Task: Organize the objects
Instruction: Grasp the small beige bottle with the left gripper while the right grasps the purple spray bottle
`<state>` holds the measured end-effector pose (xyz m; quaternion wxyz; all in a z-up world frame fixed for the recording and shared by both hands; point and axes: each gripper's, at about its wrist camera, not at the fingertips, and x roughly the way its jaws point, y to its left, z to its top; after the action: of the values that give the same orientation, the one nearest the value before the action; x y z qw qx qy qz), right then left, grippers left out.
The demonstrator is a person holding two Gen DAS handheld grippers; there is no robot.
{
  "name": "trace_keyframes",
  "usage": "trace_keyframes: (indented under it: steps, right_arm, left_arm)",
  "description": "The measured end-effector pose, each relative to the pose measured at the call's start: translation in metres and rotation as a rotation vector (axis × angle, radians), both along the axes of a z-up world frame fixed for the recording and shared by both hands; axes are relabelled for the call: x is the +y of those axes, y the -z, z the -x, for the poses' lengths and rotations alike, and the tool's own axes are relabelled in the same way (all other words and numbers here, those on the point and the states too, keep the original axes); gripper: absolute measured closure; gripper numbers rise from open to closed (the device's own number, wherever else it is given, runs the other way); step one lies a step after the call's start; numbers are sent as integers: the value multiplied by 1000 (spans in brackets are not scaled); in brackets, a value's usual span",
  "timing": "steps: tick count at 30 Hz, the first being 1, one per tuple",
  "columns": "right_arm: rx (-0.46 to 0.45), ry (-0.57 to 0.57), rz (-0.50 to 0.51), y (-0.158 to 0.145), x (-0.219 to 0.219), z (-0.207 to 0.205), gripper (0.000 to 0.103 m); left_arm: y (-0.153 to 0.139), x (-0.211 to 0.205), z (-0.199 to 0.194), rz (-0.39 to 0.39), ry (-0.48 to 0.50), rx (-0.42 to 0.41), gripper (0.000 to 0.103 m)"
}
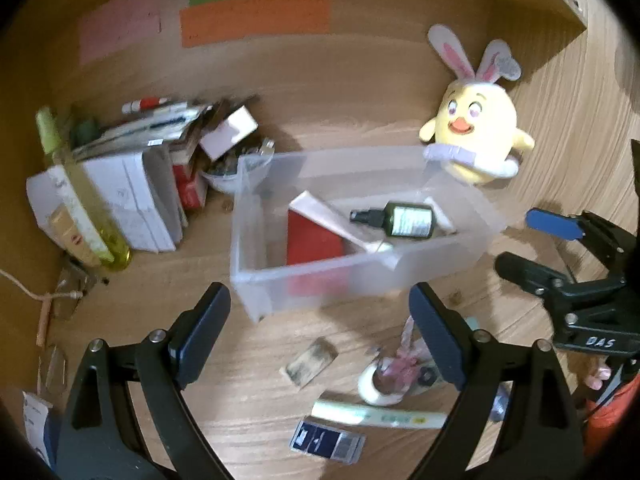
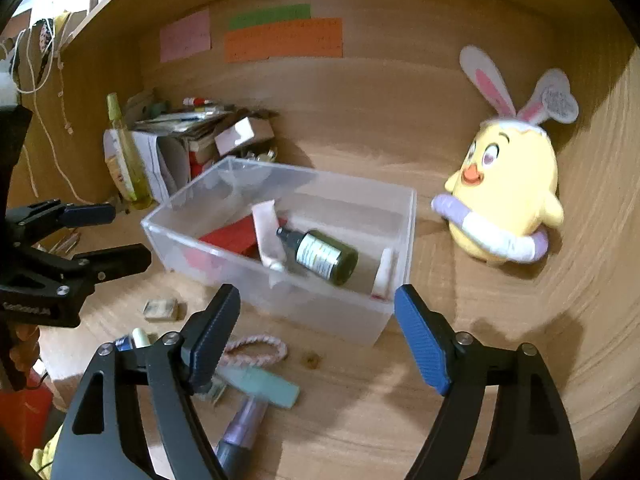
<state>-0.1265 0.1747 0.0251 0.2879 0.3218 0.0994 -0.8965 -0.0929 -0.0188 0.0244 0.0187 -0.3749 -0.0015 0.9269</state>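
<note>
Spread right tongs (image 2: 316, 334) face the bin's near rim (image 2: 256, 258).

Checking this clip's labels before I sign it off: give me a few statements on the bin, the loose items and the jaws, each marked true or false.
1. The dark green spray bottle lies on its side inside the clear plastic bin. True.
2. The yellow chick plush sits inside the bin. False: it rests on the desk beside the bin, against the wooden wall.
3. Both the left gripper and the right gripper have open jaws holding nothing. True.
4. The pink braided hair tie is in the bin. False: it lies on the desk in front of it.
5. The bin has a lid on. False: it is open-topped.
</note>
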Motion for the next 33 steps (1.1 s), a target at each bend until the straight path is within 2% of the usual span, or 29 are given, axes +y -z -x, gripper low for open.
trace_keyframes:
  steps: [8,17,19,23,28,30,33]
  right_arm:
    - [-73,-3,-4,23,2,-18,26]
    - [-147,1,-26,48,3,-33,26]
    - [-162,-1,-31,53,3,-37,26]
    - [-178,-13,-39,59,3,-45,26]
    - [-191,-28,-48,65,1,-54,27]
    - [-197,-30,-51,67,0,-55,30]
    - [-206,-32,-62,70,0,-56,42]
  left_arm:
    - [36,-15,-4,-18,-19,-95,11]
    - [62,-17,-7,10,9,-138,12]
    - [69,-18,-6,7,12,-154,24]
    - [77,-23,-2,-28,18,-183,31]
    - [83,-23,2,-38,25,-198,46]
    - [84,-22,3,-31,24,-195,48]
    - [83,-21,4,-36,33,-193,54]
